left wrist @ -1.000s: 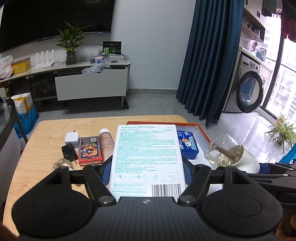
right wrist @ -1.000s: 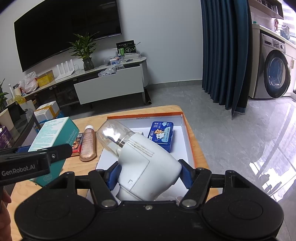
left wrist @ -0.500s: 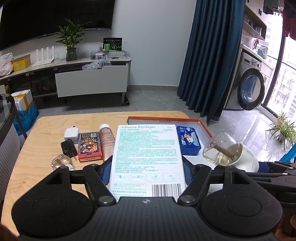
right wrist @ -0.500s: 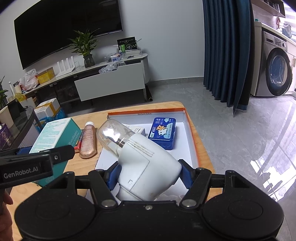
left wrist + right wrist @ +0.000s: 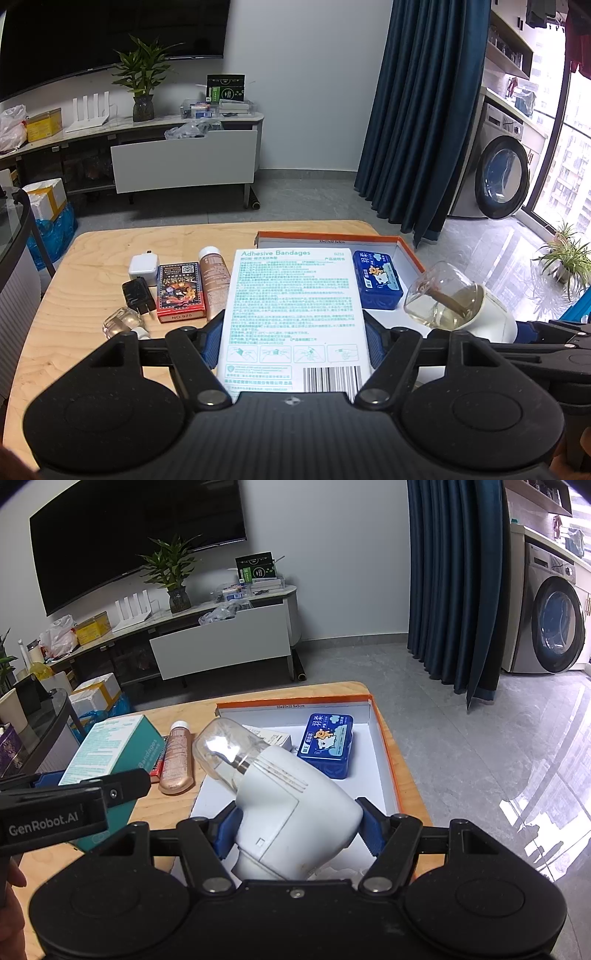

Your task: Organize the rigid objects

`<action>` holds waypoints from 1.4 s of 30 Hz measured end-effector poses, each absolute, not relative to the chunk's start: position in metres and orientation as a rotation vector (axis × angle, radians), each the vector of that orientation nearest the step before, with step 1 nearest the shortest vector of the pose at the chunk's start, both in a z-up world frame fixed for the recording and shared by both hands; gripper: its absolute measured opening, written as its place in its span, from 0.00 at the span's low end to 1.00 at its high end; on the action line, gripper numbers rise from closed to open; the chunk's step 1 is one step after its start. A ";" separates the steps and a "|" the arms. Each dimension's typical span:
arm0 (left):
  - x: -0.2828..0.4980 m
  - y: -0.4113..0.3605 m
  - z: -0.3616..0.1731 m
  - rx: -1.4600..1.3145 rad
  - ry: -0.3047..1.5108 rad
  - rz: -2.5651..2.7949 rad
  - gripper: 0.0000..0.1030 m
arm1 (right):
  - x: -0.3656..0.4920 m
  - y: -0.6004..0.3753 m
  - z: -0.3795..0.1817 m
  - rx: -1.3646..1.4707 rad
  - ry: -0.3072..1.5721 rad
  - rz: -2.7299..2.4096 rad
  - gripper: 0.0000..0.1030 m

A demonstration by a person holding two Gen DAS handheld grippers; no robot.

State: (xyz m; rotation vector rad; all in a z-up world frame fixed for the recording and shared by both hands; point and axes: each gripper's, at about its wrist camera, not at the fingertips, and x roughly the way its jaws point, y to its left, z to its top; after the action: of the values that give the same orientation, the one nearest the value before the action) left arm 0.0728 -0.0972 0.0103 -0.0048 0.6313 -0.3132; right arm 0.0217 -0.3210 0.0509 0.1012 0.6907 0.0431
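My left gripper (image 5: 293,338) is shut on a white and teal adhesive bandages box (image 5: 293,306), held above the wooden table (image 5: 92,258); the box also shows in the right wrist view (image 5: 110,746). My right gripper (image 5: 297,821) is shut on a white device with a clear glass bottle (image 5: 288,797), held over the orange-rimmed white tray (image 5: 384,738). The device shows at the right in the left wrist view (image 5: 454,302). A blue tin (image 5: 327,740) lies in the tray (image 5: 406,251), and it shows in the left wrist view (image 5: 376,277) too.
On the table left of the tray lie a white charger (image 5: 142,266), a black plug (image 5: 138,295), a red card box (image 5: 180,290), a brown bottle (image 5: 213,269) and a small glass bottle (image 5: 122,323). A small white box (image 5: 275,736) lies in the tray.
Both grippers have risen and pulled back a little with their loads; the table and tray look smaller and farther. Nothing was let go.
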 end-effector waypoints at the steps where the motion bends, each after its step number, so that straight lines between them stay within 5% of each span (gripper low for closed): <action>1: 0.073 -0.097 0.010 -0.004 0.631 -0.313 0.70 | 0.022 -0.321 0.051 0.101 0.691 0.043 0.77; 42: 0.073 -0.098 0.012 -0.005 0.636 -0.307 0.70 | 0.023 -0.317 0.051 0.099 0.691 0.050 0.77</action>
State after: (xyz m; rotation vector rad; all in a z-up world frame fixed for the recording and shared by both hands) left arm 0.0731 -0.0976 0.0122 -0.0049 0.6356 -0.3066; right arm 0.0233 -0.3168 0.0511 0.0993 0.6913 0.0496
